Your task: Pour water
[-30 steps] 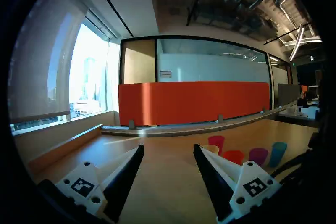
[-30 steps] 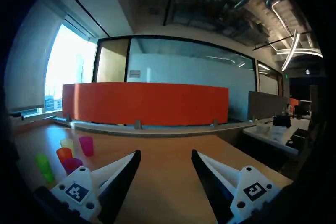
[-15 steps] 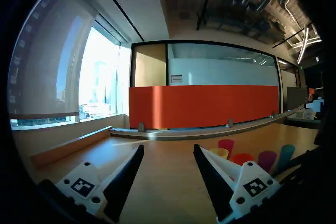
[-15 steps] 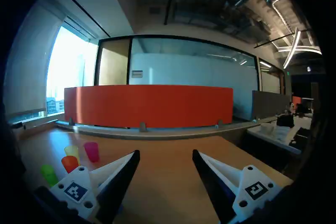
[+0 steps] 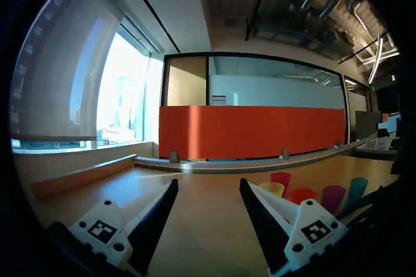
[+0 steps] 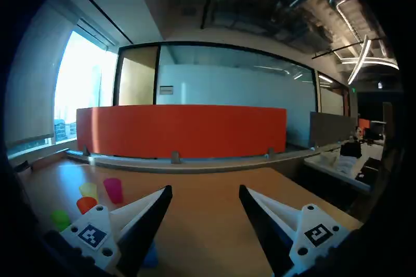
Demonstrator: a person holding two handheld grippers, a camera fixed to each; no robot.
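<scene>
Wooden table point(image 5: 203, 246) fronts an orange partition point(image 5: 249, 131); left tool point(image 5: 208, 181), right tool point(image 6: 205, 187) gape empty.

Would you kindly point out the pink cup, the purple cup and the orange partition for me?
pink cup point(image 6: 113, 190): right gripper view, on its side wall.
purple cup point(image 5: 333, 197): left gripper view, on its side wall.
orange partition point(image 5: 249, 131): left gripper view, middle of its front face.
</scene>
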